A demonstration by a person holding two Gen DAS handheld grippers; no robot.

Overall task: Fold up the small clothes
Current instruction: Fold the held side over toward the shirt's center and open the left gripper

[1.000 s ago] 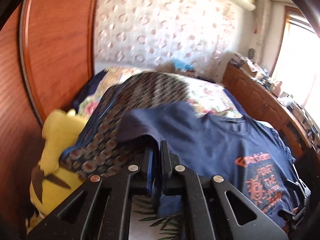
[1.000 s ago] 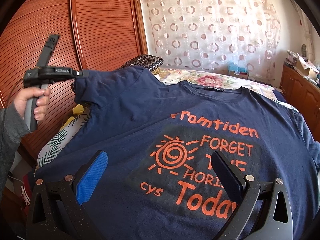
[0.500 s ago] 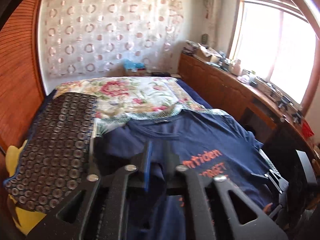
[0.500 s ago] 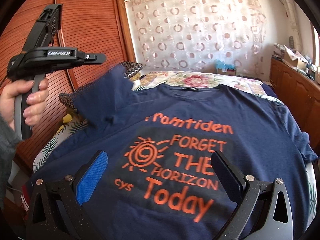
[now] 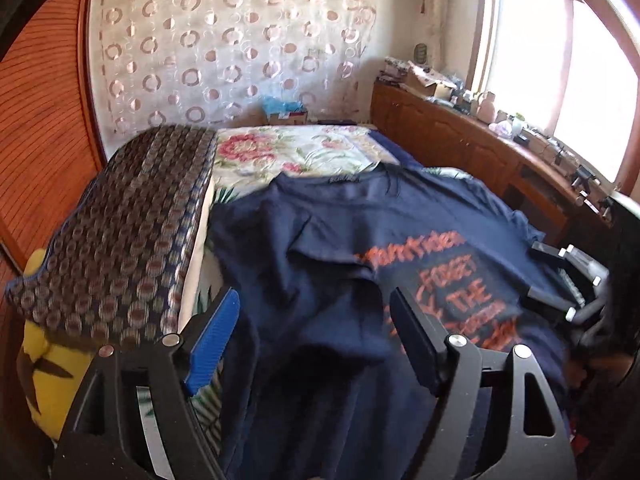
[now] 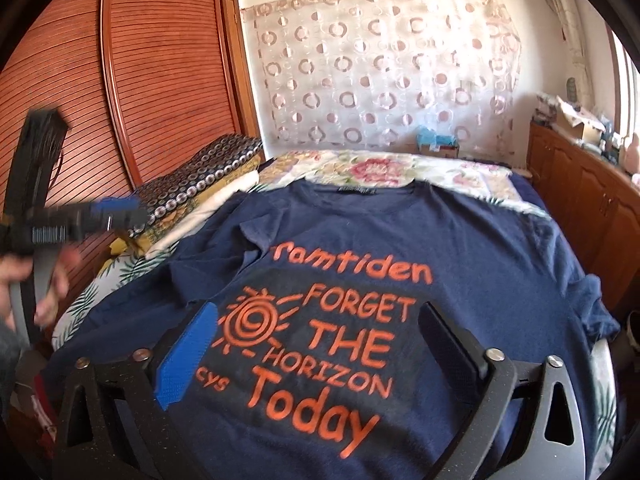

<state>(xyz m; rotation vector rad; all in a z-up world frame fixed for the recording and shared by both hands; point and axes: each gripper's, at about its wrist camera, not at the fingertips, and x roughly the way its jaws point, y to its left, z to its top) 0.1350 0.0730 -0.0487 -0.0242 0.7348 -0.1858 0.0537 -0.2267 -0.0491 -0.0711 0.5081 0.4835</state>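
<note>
A navy T-shirt (image 6: 460,240) with orange print lies face up on the bed. Its left sleeve (image 6: 256,236) is folded in over the chest and touches the print's first letter. The shirt also shows in the left wrist view (image 5: 340,248), with the folded sleeve (image 5: 332,256) ahead of the fingers. My left gripper (image 5: 316,320) is open and empty above the shirt's left side; it shows blurred in the right wrist view (image 6: 116,210), held by a hand. My right gripper (image 6: 316,340) is open and empty above the print; it also shows in the left wrist view (image 5: 560,280).
A patterned folded blanket (image 5: 128,232) and a yellow plush toy (image 5: 44,376) lie along the bed's left side by the wooden wardrobe (image 6: 160,80). A floral bedspread (image 6: 380,168) covers the far end. A wooden sideboard (image 5: 480,148) with clutter runs along the right.
My left gripper carried the sleeve in over the shirt's chest, opened and let it go. The sleeve now lies folded on the shirt. My right gripper stayed open over the print.
</note>
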